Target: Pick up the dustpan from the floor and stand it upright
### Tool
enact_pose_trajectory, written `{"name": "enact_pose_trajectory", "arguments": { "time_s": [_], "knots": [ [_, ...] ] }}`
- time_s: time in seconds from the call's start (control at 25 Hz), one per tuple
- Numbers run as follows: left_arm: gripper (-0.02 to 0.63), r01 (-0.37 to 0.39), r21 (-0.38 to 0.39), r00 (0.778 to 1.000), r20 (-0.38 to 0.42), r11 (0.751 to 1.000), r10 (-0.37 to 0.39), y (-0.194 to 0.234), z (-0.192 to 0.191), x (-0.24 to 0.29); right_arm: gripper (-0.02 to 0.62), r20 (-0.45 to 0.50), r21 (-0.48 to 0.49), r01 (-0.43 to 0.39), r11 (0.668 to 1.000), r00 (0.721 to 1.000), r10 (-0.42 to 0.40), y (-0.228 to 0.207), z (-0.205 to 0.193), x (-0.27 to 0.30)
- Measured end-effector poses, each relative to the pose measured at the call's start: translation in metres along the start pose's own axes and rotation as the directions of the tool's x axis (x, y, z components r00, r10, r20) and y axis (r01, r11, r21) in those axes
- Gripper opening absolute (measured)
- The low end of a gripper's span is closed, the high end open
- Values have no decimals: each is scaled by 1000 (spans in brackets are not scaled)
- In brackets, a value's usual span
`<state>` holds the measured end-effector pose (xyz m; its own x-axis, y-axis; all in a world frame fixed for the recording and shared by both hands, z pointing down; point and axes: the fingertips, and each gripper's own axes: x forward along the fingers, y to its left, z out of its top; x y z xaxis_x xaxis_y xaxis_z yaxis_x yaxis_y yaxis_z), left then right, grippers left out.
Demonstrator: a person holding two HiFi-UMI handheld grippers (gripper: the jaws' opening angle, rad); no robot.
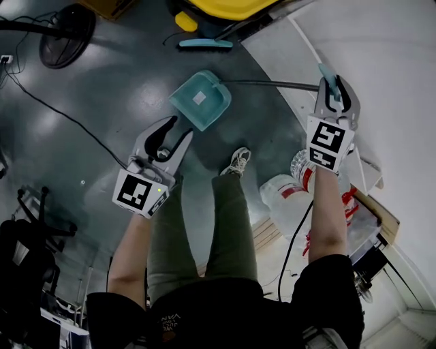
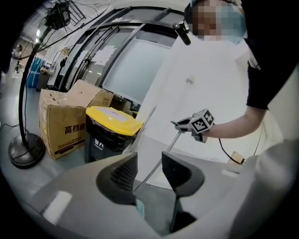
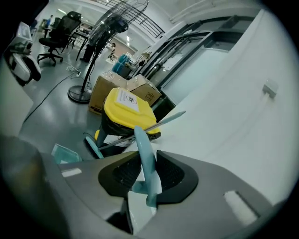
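Right gripper view: dustpan handle (image 3: 142, 144) gripped inside the right tool (image 3: 148, 173).

Dustpan (image 1: 199, 100) between bin (image 1: 225, 7) and shoe (image 1: 237, 162)

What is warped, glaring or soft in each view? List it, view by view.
Head view: sharp, edges bowed by the wide lens, pale glare patches on the floor. Left gripper view: black corners, the left gripper close and soft, a mosaic patch up top. Right gripper view: white wall washed out, the dustpan handle in the right gripper slightly soft.
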<state>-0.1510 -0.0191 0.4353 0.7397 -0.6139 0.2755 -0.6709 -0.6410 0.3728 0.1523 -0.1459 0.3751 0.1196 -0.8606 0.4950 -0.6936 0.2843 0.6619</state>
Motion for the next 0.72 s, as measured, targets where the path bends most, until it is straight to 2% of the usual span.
{"name": "enact_pose_trajectory", "arguments": {
  "time_s": [0.44,0.72],
  "knots": [
    [170,29,-22,999,-12,999,-30,-17,-7,17,92,31,-168,38,985,999,-33,-24,0,16],
    [170,48,-25,999,-24,999,-49,-28,-11,25,97,28,-182,79,980,997,-75,-40,-6,18]
  ]
}}
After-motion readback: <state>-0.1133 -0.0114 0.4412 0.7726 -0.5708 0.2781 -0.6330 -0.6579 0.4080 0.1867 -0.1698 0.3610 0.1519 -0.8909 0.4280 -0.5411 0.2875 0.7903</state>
